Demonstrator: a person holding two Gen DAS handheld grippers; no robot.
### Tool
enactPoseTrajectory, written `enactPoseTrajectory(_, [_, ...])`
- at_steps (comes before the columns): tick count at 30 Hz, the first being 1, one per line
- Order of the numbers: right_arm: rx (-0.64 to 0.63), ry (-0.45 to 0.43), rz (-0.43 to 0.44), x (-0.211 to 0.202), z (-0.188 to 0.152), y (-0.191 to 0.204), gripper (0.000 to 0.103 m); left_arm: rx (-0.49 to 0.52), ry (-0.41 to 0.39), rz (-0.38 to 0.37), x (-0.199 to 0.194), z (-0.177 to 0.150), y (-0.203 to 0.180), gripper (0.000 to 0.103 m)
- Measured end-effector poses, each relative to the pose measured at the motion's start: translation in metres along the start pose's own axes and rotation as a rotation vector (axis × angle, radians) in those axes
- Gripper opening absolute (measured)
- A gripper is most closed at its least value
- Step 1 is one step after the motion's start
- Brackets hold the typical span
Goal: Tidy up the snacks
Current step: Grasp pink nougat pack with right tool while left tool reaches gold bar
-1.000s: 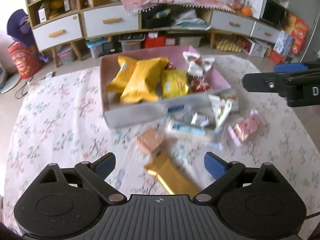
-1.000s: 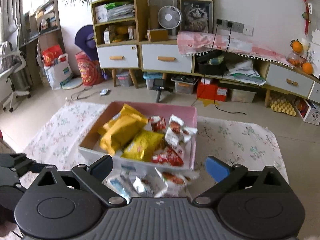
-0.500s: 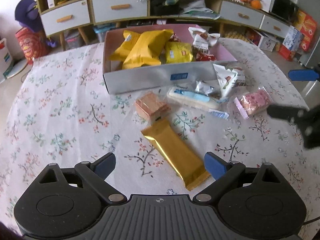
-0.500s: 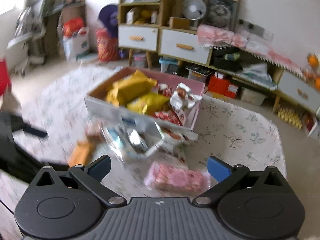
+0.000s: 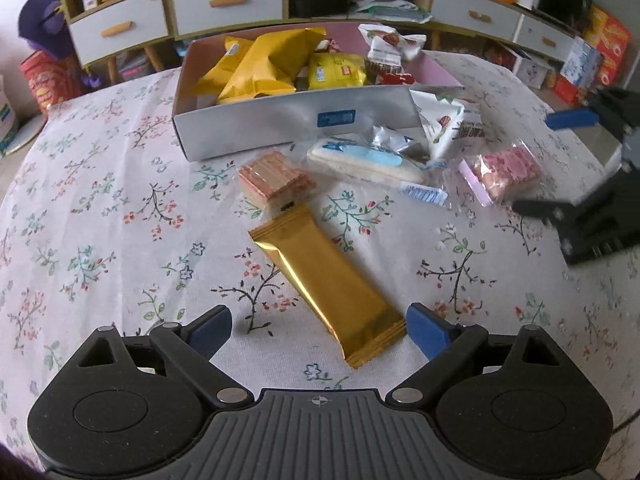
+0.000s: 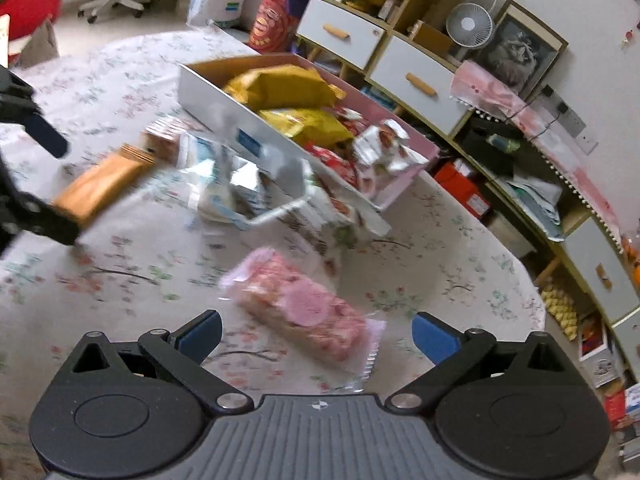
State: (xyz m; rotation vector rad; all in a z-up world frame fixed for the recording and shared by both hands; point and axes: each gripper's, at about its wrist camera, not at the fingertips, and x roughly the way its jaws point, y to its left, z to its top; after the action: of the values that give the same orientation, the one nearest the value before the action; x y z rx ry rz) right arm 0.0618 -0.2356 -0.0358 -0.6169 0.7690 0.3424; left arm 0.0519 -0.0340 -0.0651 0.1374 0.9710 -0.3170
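Observation:
A cardboard box (image 5: 280, 120) with a pink inner wall holds yellow snack bags (image 5: 260, 68) and red-and-white packets. Loose snacks lie in front of it: a gold bar (image 5: 328, 280), an orange wafer pack (image 5: 276, 178), a white-and-blue pack (image 5: 364, 158) and a pink pack (image 5: 508, 170). My left gripper (image 5: 318, 330) is open, its fingers on either side of the gold bar's near end. My right gripper (image 6: 316, 334) is open just above the pink pack (image 6: 304, 312). The box (image 6: 248, 128) lies beyond it.
The round table has a floral cloth (image 5: 100, 220). The right gripper shows at the right edge of the left wrist view (image 5: 592, 184). White drawers and shelves (image 5: 224, 4) stand behind the table. A fan (image 6: 470, 30) and a framed picture sit on the cabinet.
Both grippers have come down toward the table. The left one closed in on the gold bar, the right one swung over the pink pack. Both stayed open.

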Motion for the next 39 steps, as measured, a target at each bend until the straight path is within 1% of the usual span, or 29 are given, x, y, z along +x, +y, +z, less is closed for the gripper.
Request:
enactPoseTrajectory(3, [-0.005,0.010,0.012,0.011,0.000,-0.003,0.077,0.009,-0.005,-0.009,-0.001,-0.001,0.008,0.094])
enactPoseTrajectory(7, [0.018,-0.020,0.049,0.016,0.001,-0.005,0.075,0.015,0.000,-0.018,-0.001,-0.002,0.023,0.093])
enactPoseTrajectory(9, [0.040,-0.031,0.083,0.018,0.003,-0.006,0.067,0.018,0.001,-0.021,-0.002,-0.004,0.030,0.093])
enactPoseTrajectory(10, [0.048,-0.036,0.100,0.018,0.004,-0.005,0.065,0.020,0.002,-0.023,-0.003,-0.004,0.033,0.093])
enactPoseTrajectory(11, [0.054,-0.039,0.118,0.018,0.004,-0.005,0.060,0.027,0.006,-0.025,-0.004,-0.003,0.035,0.093])
enactPoseTrajectory(12, [0.059,-0.038,0.135,0.017,0.005,-0.004,0.052,0.033,0.006,-0.023,-0.005,-0.003,0.037,0.092])
enactPoseTrajectory(13, [0.066,-0.035,0.153,0.016,0.006,-0.004,0.047,0.039,0.005,-0.021,-0.007,-0.003,0.039,0.091])
enactPoseTrajectory(14, [0.080,-0.028,0.173,0.014,0.006,-0.003,0.040,0.043,0.005,-0.021,-0.009,-0.002,0.039,0.091])
enactPoseTrajectory(16, [0.101,-0.017,0.203,0.012,0.006,0.000,0.036,0.036,-0.001,-0.040,-0.013,0.000,0.041,0.091])
enactPoseTrajectory(17, [0.101,-0.013,0.221,0.009,0.006,0.002,0.032,0.027,-0.006,-0.058,-0.016,0.002,0.041,0.091])
enactPoseTrajectory(18, [0.098,-0.011,0.238,0.007,0.006,0.005,0.030,0.018,-0.012,-0.073,-0.018,0.003,0.040,0.091])
enactPoseTrajectory(21, [0.106,0.011,0.279,0.001,0.007,0.015,0.031,0.004,-0.021,-0.100,-0.017,0.006,0.033,0.092])
enactPoseTrajectory(26, [0.150,0.050,0.346,-0.005,0.011,0.027,0.033,-0.001,0.011,-0.074,0.002,0.006,0.019,0.091])
enactPoseTrajectory(30, [0.150,0.058,0.339,-0.011,0.010,0.037,0.032,0.020,-0.004,-0.024,0.006,0.007,0.014,0.085])
enactPoseTrajectory(32, [0.168,0.065,0.334,-0.012,0.009,0.037,0.032,0.011,-0.012,-0.011,0.007,0.008,0.015,0.083])
enactPoseTrajectory(34, [0.180,0.070,0.328,-0.013,0.009,0.037,0.031,0.008,-0.021,0.004,0.007,0.010,0.015,0.074])
enactPoseTrajectory(35, [0.185,0.073,0.324,-0.013,0.009,0.036,0.030,0.009,-0.024,0.010,0.007,0.010,0.015,0.072])
enactPoseTrajectory(37, [0.192,0.077,0.319,-0.013,0.009,0.037,0.026,0.014,-0.031,0.015,0.007,0.011,0.015,0.060])
enactPoseTrajectory(38, [0.194,0.079,0.317,-0.013,0.009,0.038,0.023,0.018,-0.033,0.014,0.006,0.012,0.015,0.057])
enactPoseTrajectory(39, [0.197,0.082,0.316,-0.014,0.010,0.039,0.020,0.023,-0.034,0.014,0.005,0.012,0.014,0.049])
